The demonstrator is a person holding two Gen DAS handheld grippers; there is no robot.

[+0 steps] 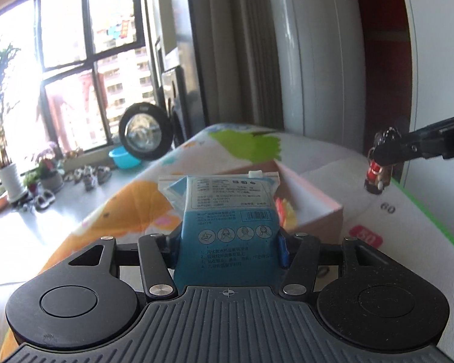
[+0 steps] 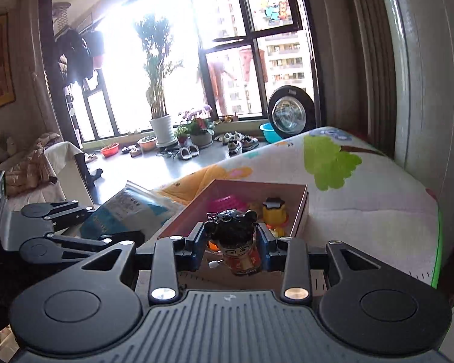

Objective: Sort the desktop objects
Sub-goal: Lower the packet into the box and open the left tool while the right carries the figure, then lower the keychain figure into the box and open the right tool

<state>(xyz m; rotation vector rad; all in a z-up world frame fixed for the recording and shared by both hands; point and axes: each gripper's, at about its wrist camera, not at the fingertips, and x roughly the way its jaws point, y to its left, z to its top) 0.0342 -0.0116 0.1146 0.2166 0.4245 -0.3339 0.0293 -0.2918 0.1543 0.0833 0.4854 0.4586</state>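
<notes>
A blue and white mask packet [image 1: 227, 211] stands upright between the pads of my left gripper [image 1: 227, 249], which is shut on its lower half. In the right wrist view my right gripper [image 2: 231, 249] is shut on a small doll figure [image 2: 239, 242] with black hair and a red robe. That doll [image 1: 376, 175] hangs from the right gripper [image 1: 378, 151] at the right of the left wrist view. Just beyond both grippers lies an open pink box [image 2: 301, 208] holding a yellow toy [image 2: 274, 211] and a pink item [image 2: 227, 204]. The left gripper [image 2: 112, 224] with the packet [image 2: 130, 208] shows left of the box.
The box rests on a cartoon-printed cover [image 2: 363, 196] over a raised surface. A white carton with green edging [image 1: 408, 230] lies at the right. Beyond are a grey floor with shoes [image 2: 239, 143], potted plants [image 2: 162, 127], a blue basin [image 2: 268, 131] and a round washer door [image 2: 289, 115].
</notes>
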